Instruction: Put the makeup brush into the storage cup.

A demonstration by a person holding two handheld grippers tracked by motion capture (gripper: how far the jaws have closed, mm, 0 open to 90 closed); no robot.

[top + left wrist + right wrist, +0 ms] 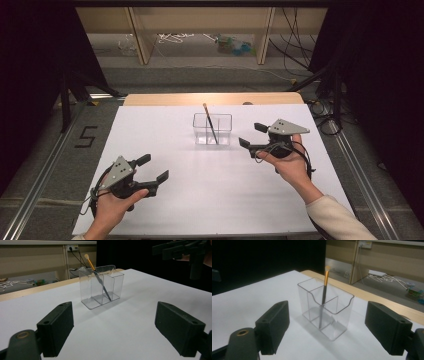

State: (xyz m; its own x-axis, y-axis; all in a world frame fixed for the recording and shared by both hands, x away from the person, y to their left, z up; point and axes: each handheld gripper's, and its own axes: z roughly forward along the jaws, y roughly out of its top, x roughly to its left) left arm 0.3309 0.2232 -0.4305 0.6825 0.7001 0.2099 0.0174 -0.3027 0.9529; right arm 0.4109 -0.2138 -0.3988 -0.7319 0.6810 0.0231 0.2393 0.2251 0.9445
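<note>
Even overhead light on the white table (210,200); soft shadows under the box (101,286) (faint glare on its walls). Surroundings dark; near jaws slightly blurred.

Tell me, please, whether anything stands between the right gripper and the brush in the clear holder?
Nothing visible does: bare white table lies between the open right gripper and the clear holder, and the brush juts above its rim.
</note>
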